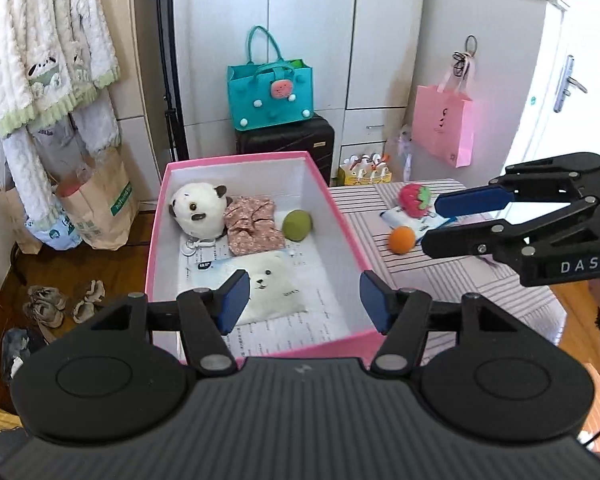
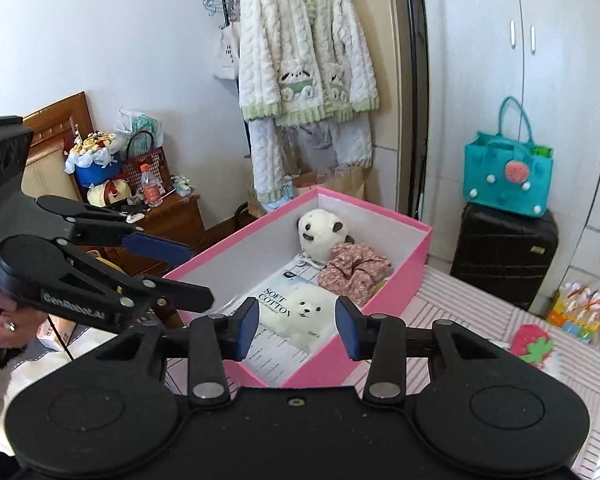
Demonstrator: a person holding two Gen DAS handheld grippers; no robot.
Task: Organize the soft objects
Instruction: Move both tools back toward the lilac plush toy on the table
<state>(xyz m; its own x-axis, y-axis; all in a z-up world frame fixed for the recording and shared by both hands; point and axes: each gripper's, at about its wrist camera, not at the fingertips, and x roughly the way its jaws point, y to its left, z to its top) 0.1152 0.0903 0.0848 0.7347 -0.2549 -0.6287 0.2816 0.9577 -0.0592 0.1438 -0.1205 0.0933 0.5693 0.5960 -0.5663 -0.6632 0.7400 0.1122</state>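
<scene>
Both tools hung wide and empty: the left tool over the pink box of soft toys, the right tool near the orange ball on the bench.

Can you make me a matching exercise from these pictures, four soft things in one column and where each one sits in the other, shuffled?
Things:
1. panda plush
2. green ball
3. orange ball
4. strawberry plush

Places:
A. on the striped cloth, nearer the camera
B. in the pink box, far left corner
C. on the striped cloth, farther back
D. in the pink box, by its right wall

Pairs: 1-B, 2-D, 3-A, 4-C
</scene>
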